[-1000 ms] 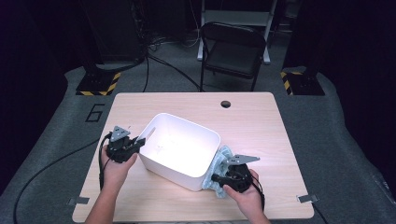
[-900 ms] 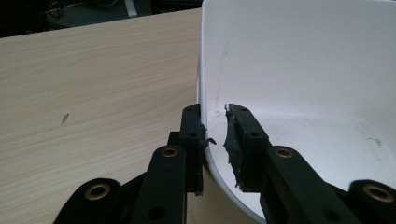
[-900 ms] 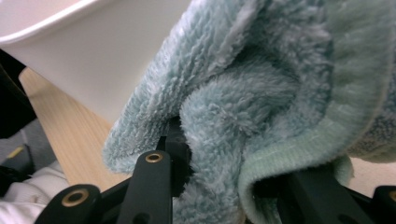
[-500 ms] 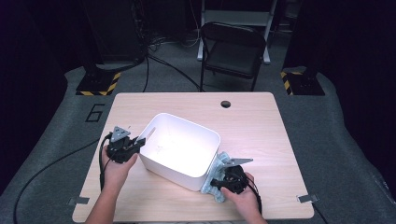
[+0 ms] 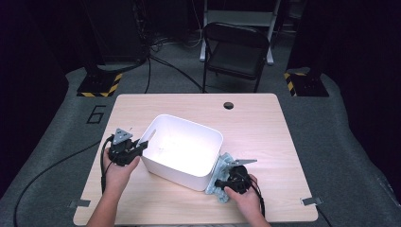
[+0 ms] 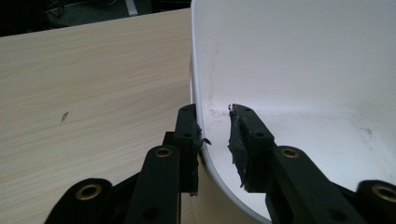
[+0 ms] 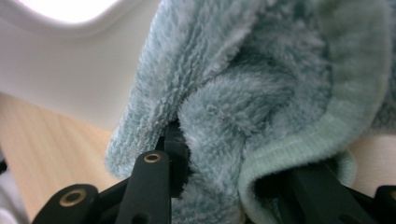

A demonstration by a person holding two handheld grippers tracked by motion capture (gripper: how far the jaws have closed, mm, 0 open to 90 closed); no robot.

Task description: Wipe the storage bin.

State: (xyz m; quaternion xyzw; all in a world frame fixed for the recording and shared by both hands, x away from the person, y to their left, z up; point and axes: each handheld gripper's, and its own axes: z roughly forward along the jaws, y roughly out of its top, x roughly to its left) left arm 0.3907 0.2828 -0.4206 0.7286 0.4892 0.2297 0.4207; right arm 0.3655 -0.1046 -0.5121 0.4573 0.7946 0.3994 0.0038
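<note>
Wooden table [image 5: 265, 123]: left gripper [image 6: 215, 135] jaws just opening, astride stiff, light tub [image 5: 182, 151] rim; right gripper [image 5: 221, 183] pinching soft, limp towel [image 7: 261, 93] beside tub wall.

Recording lab/studio setup: wooden table [image 5: 265, 123] on grey carpet w/ painted "6" [image 5: 97, 114], hazard-striped stand bases [image 5: 98, 88], black drapes, cables [image 5: 172, 66], folding chair [image 5: 235, 53].

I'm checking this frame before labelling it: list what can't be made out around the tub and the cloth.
- Right gripper jaw tips, right gripper view: buried in the teal cloth.
- White tub floor, high view: washed out by glare.
- Cloth's full spread, high view: hidden by the tub wall and the right hand.
</note>
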